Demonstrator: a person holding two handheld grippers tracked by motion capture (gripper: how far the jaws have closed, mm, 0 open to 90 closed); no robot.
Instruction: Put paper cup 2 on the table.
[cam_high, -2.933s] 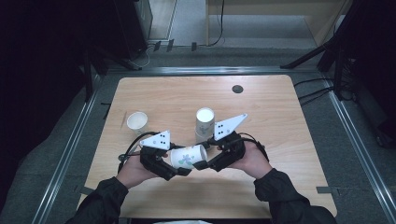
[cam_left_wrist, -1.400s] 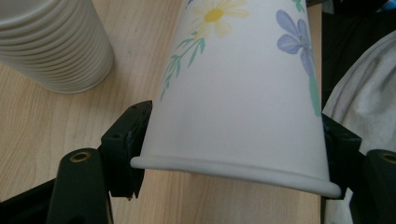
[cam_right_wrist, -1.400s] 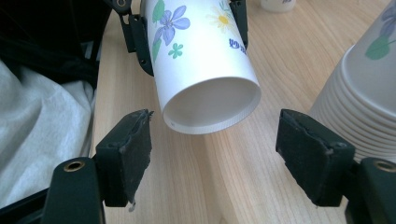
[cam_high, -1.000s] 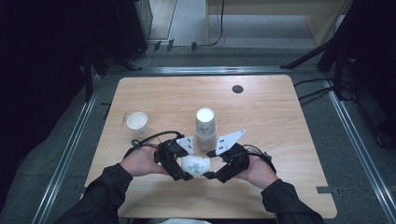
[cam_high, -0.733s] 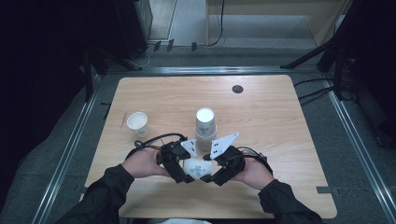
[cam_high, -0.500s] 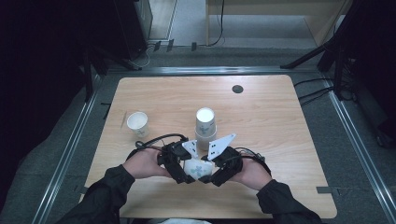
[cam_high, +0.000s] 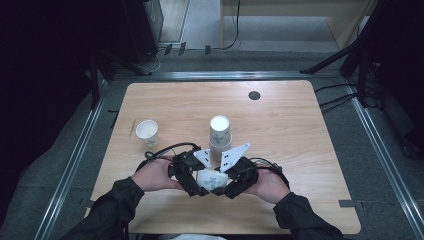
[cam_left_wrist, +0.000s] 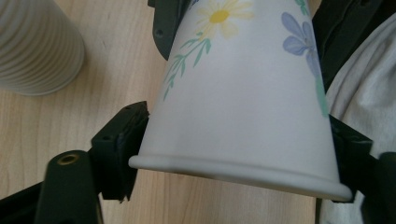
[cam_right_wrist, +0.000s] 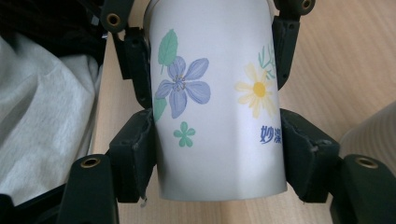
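A wooden bench (cam_high: 300, 145) sat under a camera looking down from above, with a person's two dark-sleeved forearms reaching in from the near edge. Each hand held a black claw, and the two claws met near the front middle of the bench. Between them lay a white paper cup printed with flowers (cam_high: 211, 179), held on its side just above the wood.

The left claw (cam_high: 194, 181) was pinching the cup near its rolled rim; in the left gripper view the rim ran across the bottom of the picture, with a black jaw pressed against the cup wall (cam_left_wrist: 243, 98) on either side. A yellow daisy and a blue flower showed on the cup there.

The right claw (cam_high: 226, 186) was pinching the same cup near its base end. In the right gripper view its jaws gripped both sides of the cup body (cam_right_wrist: 219, 116), and the left claw's jaws (cam_right_wrist: 205, 28) clasped the cup farther along. A blue flower, a green leaf, a yellow daisy and small blue lettering showed on that side.

Just behind the claws stood a stack of ribbed white cups (cam_high: 219, 134), upside down. To the left, well apart from the hands, a single white cup (cam_high: 147, 132) stood upright with its mouth open. A small dark round disc (cam_high: 254, 95) sat in the bench top toward the far side. Pale cloth (cam_right_wrist: 46, 121) showed beside the bench edge in the right gripper view.
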